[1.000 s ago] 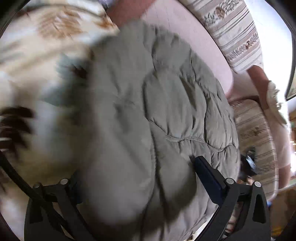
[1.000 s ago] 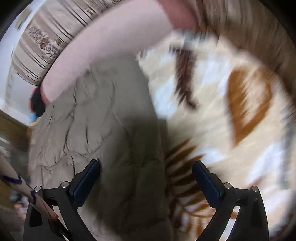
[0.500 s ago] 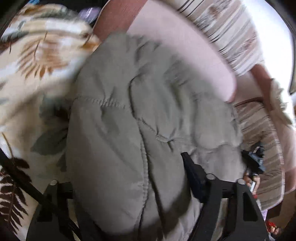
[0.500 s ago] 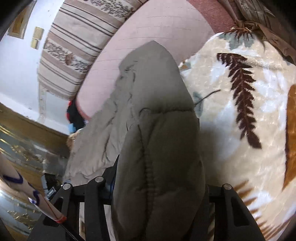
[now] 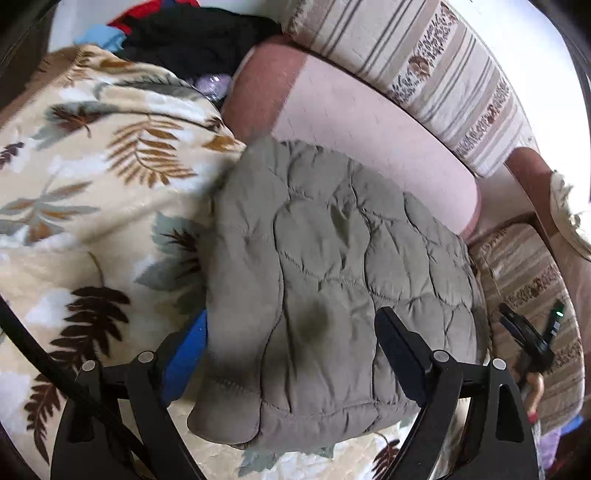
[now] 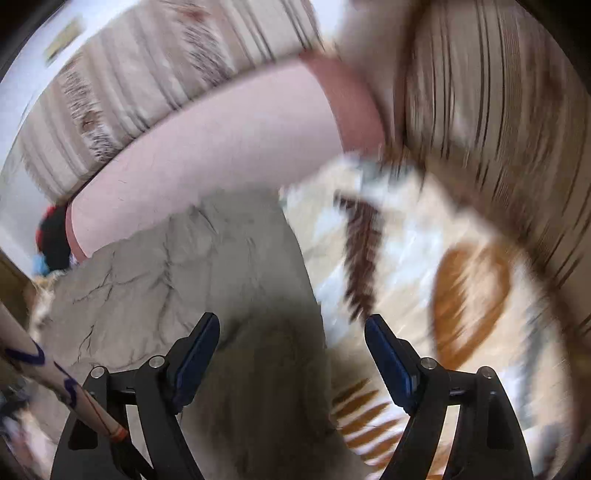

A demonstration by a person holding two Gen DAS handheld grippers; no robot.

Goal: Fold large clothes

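Observation:
A grey quilted jacket [image 5: 332, 266] lies folded in a thick bundle on a leaf-print blanket [image 5: 92, 192]. My left gripper [image 5: 291, 314] hangs over its near half, jaws opening, with the bundle between them. The blue left pad [image 5: 184, 362] sits at the jacket's side edge and the right finger [image 5: 399, 350] stands over its top; neither squeezes it. In the blurred right wrist view, the jacket [image 6: 184, 280] fills the lower left. My right gripper [image 6: 292, 318] hovers above its edge and the blanket [image 6: 443, 295], jaws opening, with nothing between the pads.
A pink bolster [image 5: 369, 122] and a striped cushion [image 5: 443, 66] run behind the jacket. Dark clothes [image 5: 192, 33] are piled at the back left. A black clip-like gadget [image 5: 532, 332] lies on the striped seat at right. A pale stick with blue marks [image 6: 55, 376] crosses the lower left.
Half a second ago both grippers were closed on thick folds of the jacket. Both have since let go, widened and risen, and the jacket lies flat below them.

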